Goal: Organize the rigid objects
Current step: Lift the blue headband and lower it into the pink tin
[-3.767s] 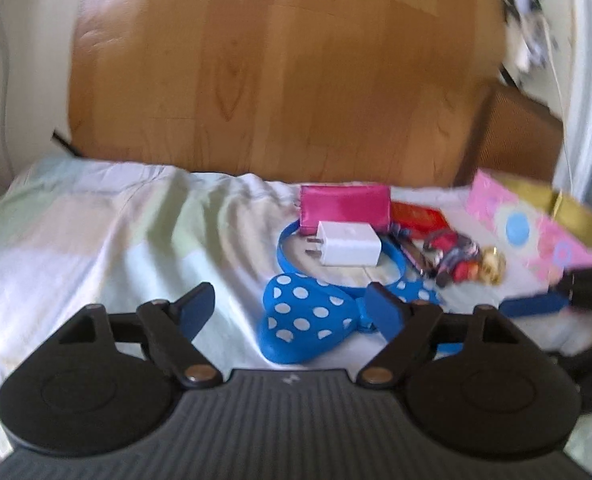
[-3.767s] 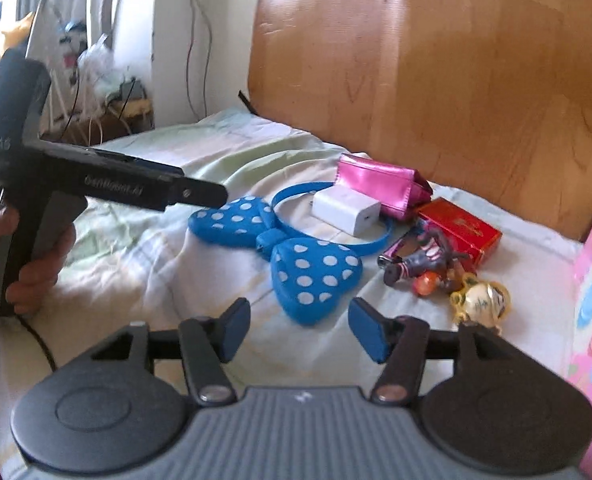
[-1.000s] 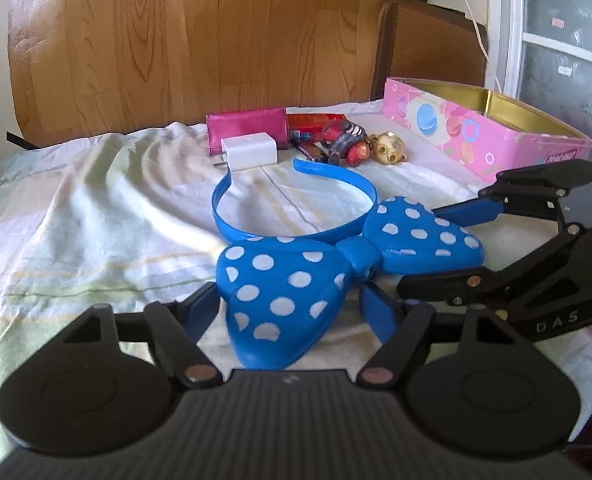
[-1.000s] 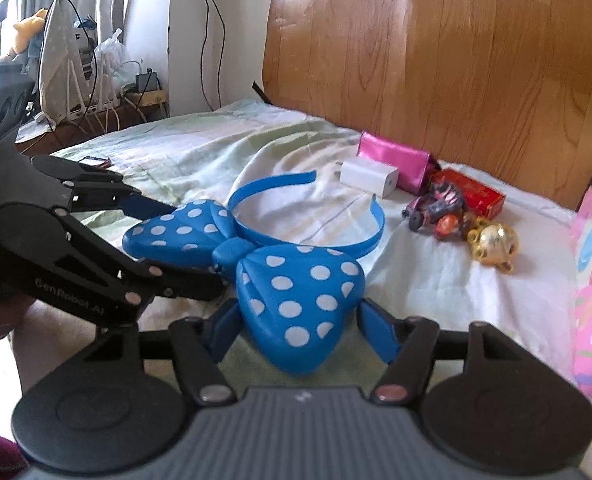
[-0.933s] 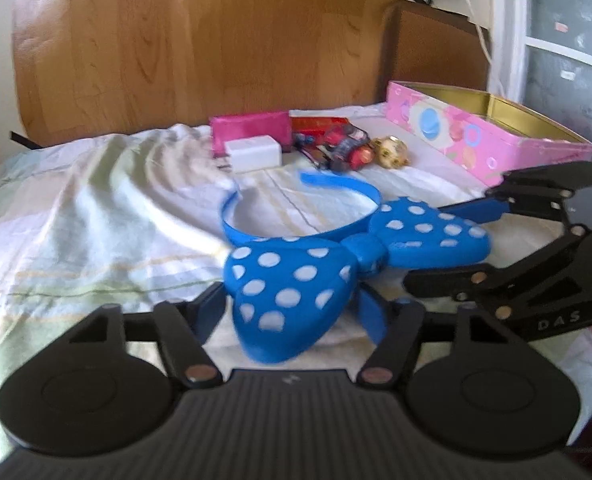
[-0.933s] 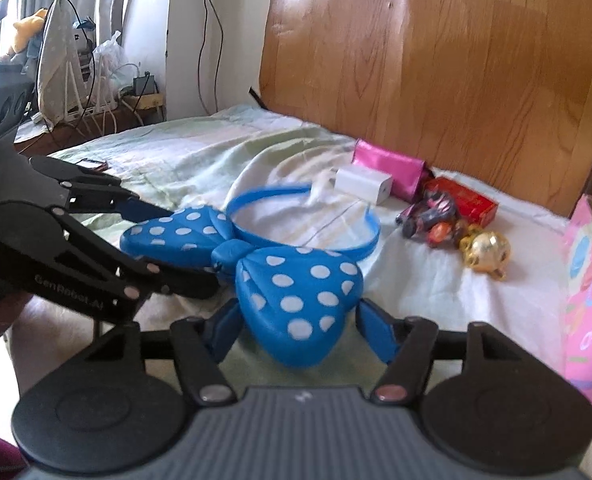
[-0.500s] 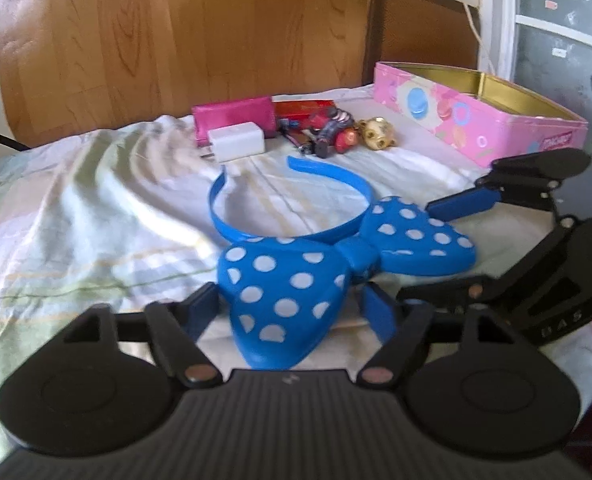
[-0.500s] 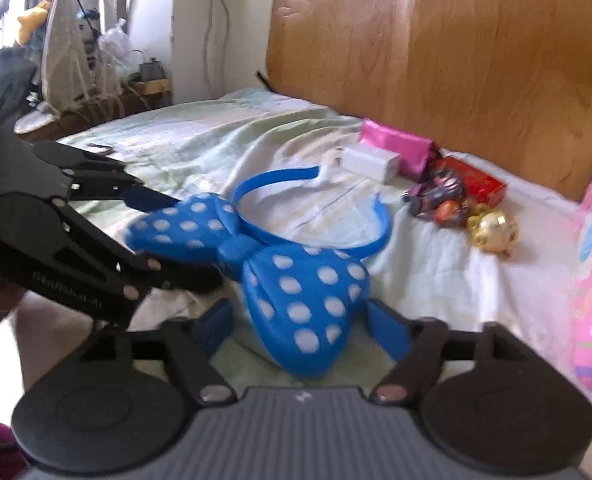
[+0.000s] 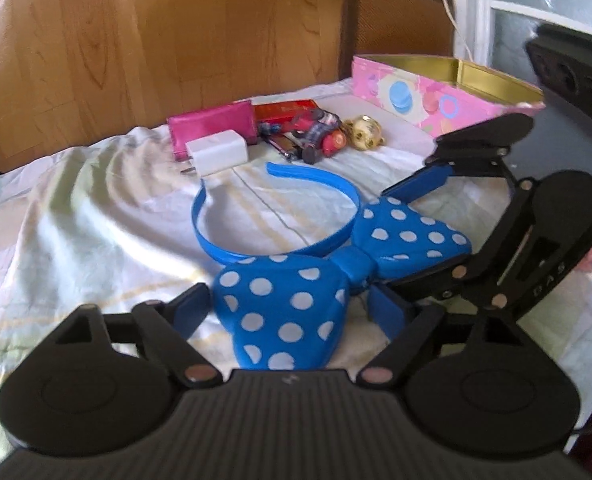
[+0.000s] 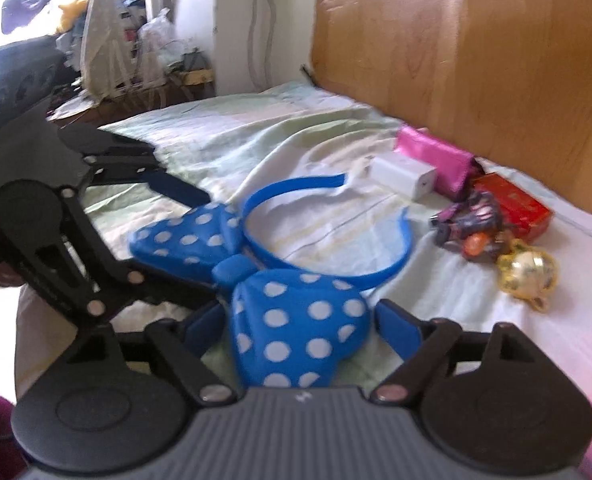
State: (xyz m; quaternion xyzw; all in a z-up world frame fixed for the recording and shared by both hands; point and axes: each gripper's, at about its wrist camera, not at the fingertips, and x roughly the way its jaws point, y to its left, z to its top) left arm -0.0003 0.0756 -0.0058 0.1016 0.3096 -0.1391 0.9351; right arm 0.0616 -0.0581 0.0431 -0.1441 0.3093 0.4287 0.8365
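Note:
A blue headband with a white-dotted bow point(image 9: 288, 304) point(image 10: 299, 328) lies on the bed sheet. My left gripper point(image 9: 292, 308) stands around one lobe of the bow, with its blue pads close to the lobe's sides. My right gripper point(image 10: 299, 320) stands around the other lobe in the same way. Whether either pair of pads presses the bow is not clear. Each gripper shows in the other's view, the right one point(image 9: 435, 232) and the left one point(image 10: 168, 240). A pink tin box point(image 9: 435, 92) stands open at the back right.
Near the wooden headboard point(image 9: 156, 40) lie a pink pouch point(image 9: 212, 128), a white charger point(image 9: 216, 152), a red box point(image 10: 511, 204), a toy figure point(image 10: 471, 224) and a gold trinket point(image 10: 527, 272). Cluttered furniture stands left of the bed point(image 10: 116, 60).
Both grippers came from apart and closed in around the bow's two lobes. In the last second the headband and both grippers shifted a little; the right wrist view shows motion blur.

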